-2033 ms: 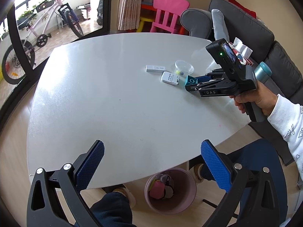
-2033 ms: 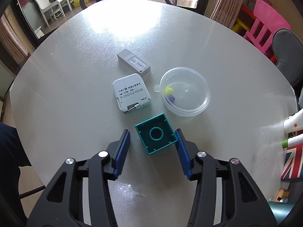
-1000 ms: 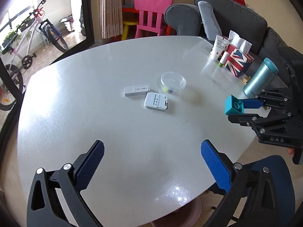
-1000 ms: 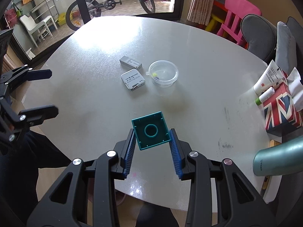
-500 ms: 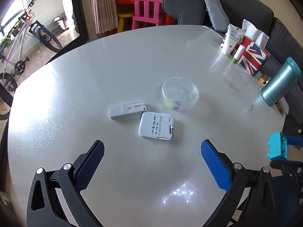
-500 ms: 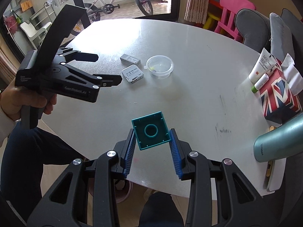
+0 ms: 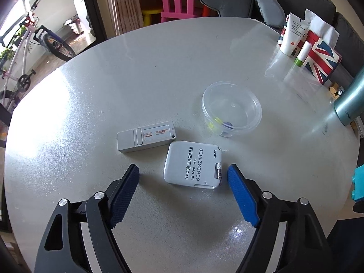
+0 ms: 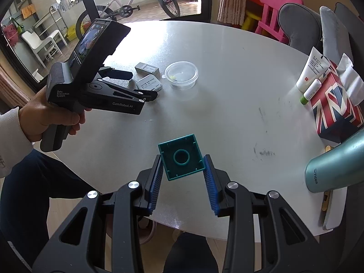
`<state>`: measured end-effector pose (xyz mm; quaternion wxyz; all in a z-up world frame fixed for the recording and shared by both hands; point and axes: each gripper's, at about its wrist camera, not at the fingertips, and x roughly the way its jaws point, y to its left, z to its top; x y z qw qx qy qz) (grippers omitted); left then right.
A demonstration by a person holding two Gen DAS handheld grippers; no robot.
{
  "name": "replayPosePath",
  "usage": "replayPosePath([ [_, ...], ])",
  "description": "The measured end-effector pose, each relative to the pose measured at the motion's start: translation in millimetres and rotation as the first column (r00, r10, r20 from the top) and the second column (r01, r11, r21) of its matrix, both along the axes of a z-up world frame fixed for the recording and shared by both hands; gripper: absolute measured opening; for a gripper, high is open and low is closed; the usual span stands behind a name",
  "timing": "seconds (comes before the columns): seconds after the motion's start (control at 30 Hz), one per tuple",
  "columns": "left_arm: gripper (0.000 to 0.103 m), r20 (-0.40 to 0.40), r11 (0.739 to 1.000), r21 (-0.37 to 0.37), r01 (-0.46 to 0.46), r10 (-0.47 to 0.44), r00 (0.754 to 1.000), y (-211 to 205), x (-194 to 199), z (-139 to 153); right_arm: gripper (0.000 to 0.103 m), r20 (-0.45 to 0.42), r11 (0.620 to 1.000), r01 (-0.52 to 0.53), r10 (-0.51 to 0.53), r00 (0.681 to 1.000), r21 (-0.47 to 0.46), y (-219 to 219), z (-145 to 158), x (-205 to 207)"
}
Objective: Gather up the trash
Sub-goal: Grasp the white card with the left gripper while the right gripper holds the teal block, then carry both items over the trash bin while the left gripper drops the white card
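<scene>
Both grippers changed little: left gripper (image 7: 183, 183) lower, narrowing around card reader (image 7: 193, 164); right gripper (image 8: 183, 175) pinching block (image 8: 181, 156).

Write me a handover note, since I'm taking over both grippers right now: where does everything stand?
Right gripper: shut on the teal block, held above the table's near edge.
Left gripper: jaws closing around the square white device, pads not yet touching it.
Beside it lie the white stick and the clear tub.
Done: block lifted.
Left: bin the block, then collect the device, stick and tub.
</scene>
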<state>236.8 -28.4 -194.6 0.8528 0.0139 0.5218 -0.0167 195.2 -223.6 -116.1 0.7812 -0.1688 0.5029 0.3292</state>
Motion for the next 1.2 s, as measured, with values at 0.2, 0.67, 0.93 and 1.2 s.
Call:
replayPosePath([
  [0.2,0.048,0.020,1.000,-0.004,-0.008,0.008,1.000,6,1,5,0.036,0.001,1.000,0.004,-0.004,1.000,0.007,-2,0,1],
  [0.67,0.048,0.033,0.998,-0.061,-0.006,0.008,0.999,13,-37,30,0.036,0.022,1.000,-0.011,0.010,1.000,0.028,6,8,-6],
  [0.93,0.048,0.091,0.998,-0.060,0.019,-0.013,0.996,13,-97,74,0.036,0.060,0.998,-0.037,0.034,0.998,0.047,13,31,-26],
  [1.2,0.048,0.137,0.997,-0.071,0.036,-0.026,0.990,6,-170,112,0.036,0.084,0.995,-0.069,0.062,0.995,0.073,11,55,-74],
])
